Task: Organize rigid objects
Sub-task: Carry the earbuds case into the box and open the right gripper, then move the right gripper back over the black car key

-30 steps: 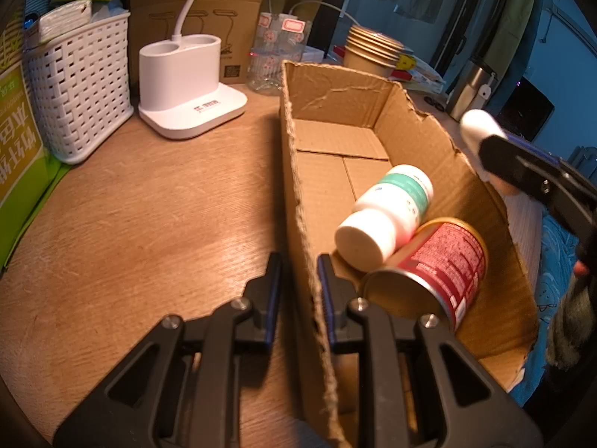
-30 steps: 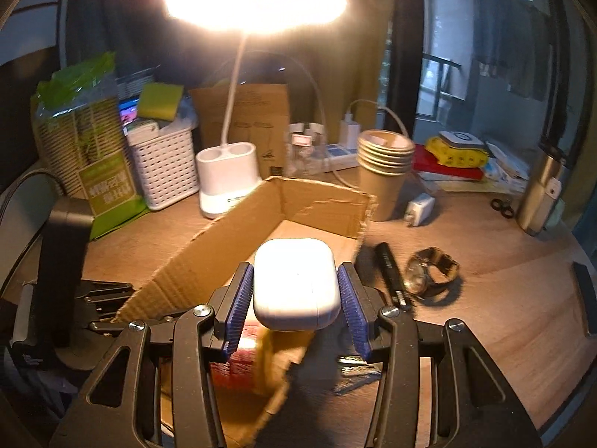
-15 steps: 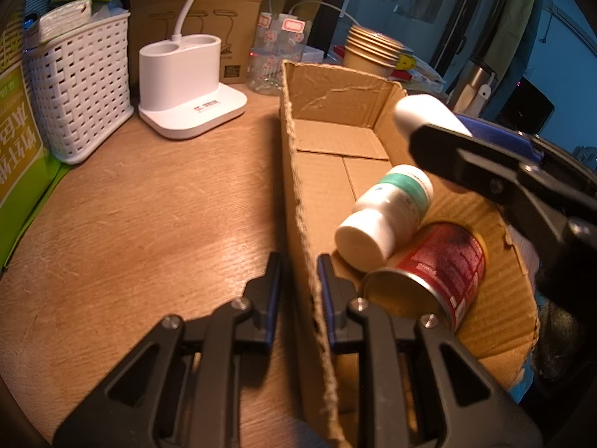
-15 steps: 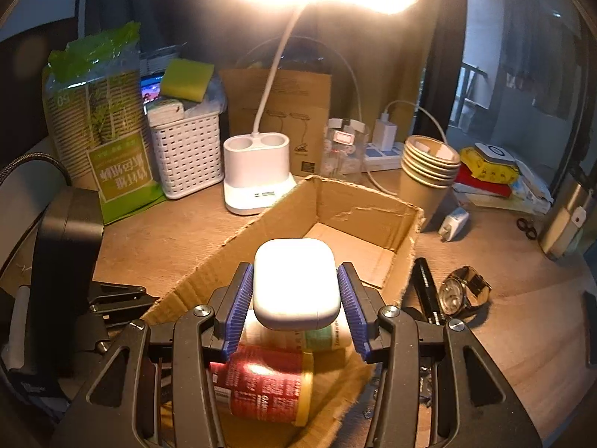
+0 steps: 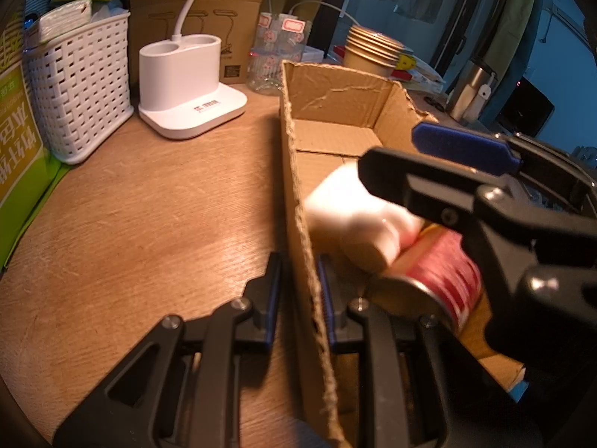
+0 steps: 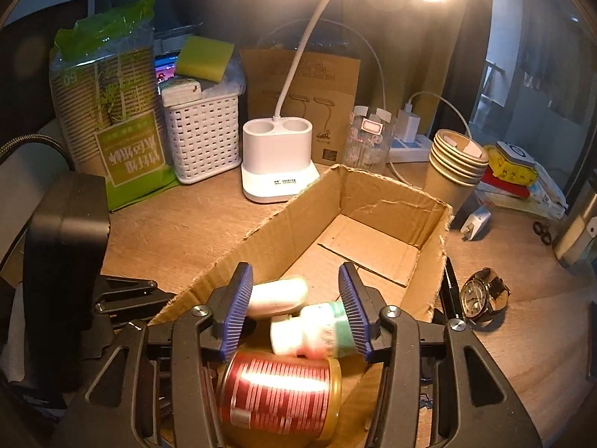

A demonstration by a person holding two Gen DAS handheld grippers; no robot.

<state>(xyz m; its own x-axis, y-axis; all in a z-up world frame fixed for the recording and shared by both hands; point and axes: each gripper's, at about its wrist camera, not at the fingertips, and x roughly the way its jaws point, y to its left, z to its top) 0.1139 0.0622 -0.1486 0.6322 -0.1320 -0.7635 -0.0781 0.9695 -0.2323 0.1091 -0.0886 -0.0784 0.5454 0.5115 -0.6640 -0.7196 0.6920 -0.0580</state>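
Note:
A long open cardboard box [image 6: 395,201] [image 5: 335,86] lies on the wooden desk. In it lie a red can [image 6: 278,395] [image 5: 444,280], a white bottle with a green band [image 6: 317,330] and a white earbud case [image 6: 278,296] [image 5: 335,201], blurred, beside the bottle. My right gripper [image 6: 296,308] [image 5: 421,156] is open over the box, just above these things, holding nothing. My left gripper [image 5: 298,287] is shut on the box's near side wall.
A white lamp base [image 6: 278,160], a white basket [image 6: 203,134], a green package [image 6: 112,112] and a jar [image 6: 367,142] stand behind the box. Paper cups [image 6: 455,168], a charger [image 6: 474,224], a black pen [image 6: 449,291] and a wristwatch [image 6: 481,295] lie to its right.
My right gripper moved over the box, opened and let go of the white earbud case, which dropped into the box by the bottle. The left gripper has not moved.

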